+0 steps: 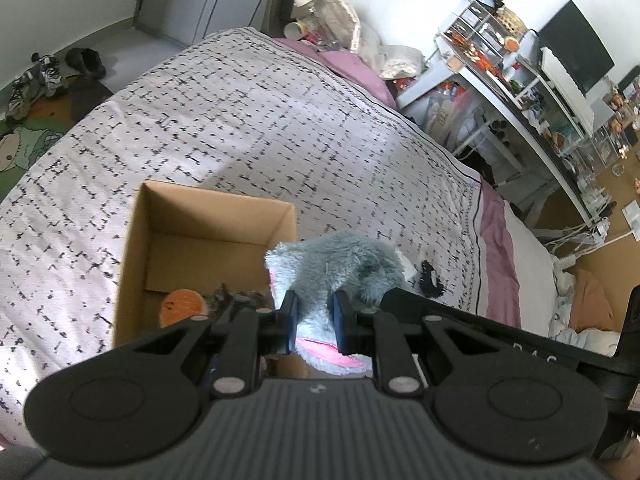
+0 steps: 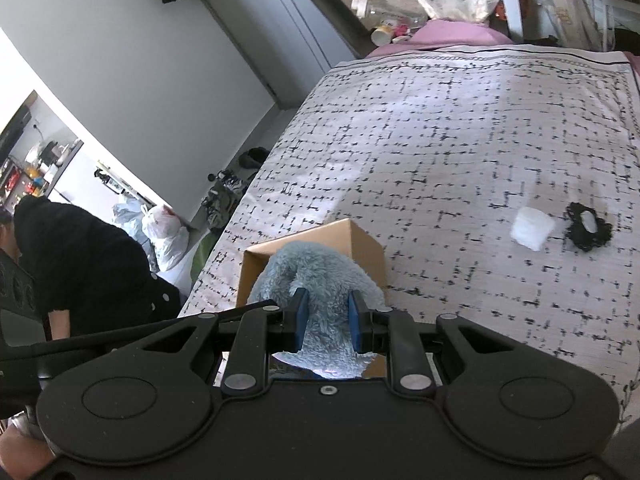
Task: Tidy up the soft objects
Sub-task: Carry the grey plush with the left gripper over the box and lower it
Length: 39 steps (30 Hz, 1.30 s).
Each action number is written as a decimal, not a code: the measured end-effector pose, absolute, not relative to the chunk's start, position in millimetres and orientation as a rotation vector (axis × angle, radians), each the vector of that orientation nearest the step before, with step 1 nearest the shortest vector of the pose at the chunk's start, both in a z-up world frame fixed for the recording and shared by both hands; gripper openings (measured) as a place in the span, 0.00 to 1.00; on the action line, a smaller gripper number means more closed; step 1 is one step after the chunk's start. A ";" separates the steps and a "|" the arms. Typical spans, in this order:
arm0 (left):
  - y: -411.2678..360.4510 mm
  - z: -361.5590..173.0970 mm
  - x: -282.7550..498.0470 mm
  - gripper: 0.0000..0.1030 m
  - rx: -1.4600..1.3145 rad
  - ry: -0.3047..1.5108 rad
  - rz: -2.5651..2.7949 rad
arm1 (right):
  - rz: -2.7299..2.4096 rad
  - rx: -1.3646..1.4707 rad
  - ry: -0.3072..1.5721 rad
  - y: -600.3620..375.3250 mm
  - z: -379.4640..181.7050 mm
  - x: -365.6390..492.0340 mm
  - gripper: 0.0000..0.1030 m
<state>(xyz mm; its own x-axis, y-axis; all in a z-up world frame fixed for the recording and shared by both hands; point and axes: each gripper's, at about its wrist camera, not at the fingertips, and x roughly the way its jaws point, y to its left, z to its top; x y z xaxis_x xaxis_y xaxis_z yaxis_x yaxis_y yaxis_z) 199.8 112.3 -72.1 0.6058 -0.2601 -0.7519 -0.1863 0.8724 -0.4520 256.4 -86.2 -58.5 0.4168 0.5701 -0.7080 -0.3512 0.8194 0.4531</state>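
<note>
Blue plush (image 1: 340, 264) clamped between both grippers, left gripper (image 1: 316, 322) and right gripper (image 2: 329, 322) each shut on its fur, held over open cardboard box (image 1: 208, 220) on bed (image 1: 280, 120), orange toy (image 1: 182, 304) inside box

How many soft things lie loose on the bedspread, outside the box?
2: a white pad and a black lace piece just right of it, both right of the cardboard box. Others may be hidden.
</note>
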 end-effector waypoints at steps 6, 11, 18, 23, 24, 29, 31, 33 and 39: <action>134.9 -77.1 203.4 0.17 -0.542 0.934 -0.027 | 0.598 0.233 0.995 -62.5 -61.3 261.9 0.21; 152.9 -84.0 209.3 0.17 -0.553 0.943 -0.009 | 0.610 0.219 1.009 -43.6 -67.8 270.4 0.21; 174.1 -99.3 221.3 0.17 -0.564 0.968 0.020 | 0.621 0.206 1.038 -20.3 -81.1 283.3 0.21; 186.3 -111.8 228.9 0.17 -0.586 0.988 0.043 | 0.624 0.198 1.054 -7.8 -92.3 293.1 0.21; 188.2 -114.2 230.6 0.17 -0.588 0.992 0.047 | 0.624 0.199 1.058 -5.6 -95.1 295.0 0.21; 196.0 -124.2 237.2 0.17 -0.599 1.006 0.067 | 0.623 0.201 1.068 2.2 -106.4 302.5 0.21; 198.8 -127.1 239.9 0.17 -0.601 1.013 0.076 | 0.626 0.199 1.071 5.4 -110.1 304.6 0.21; 199.8 -128.6 241.7 0.17 -0.583 1.018 0.090 | 0.630 0.199 1.071 8.7 -112.3 306.4 0.21; 200.7 -128.1 244.0 0.18 -0.551 1.033 0.130 | 0.616 0.215 1.109 10.0 -118.5 311.6 0.36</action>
<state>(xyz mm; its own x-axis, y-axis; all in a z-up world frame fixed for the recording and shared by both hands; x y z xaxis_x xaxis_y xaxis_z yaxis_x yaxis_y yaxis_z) 244.0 200.7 -128.1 0.5178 -0.1511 -0.8420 -0.3548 0.8577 -0.3722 311.6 10.0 -118.5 0.3006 0.5634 -0.7696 -0.3563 0.8148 0.4573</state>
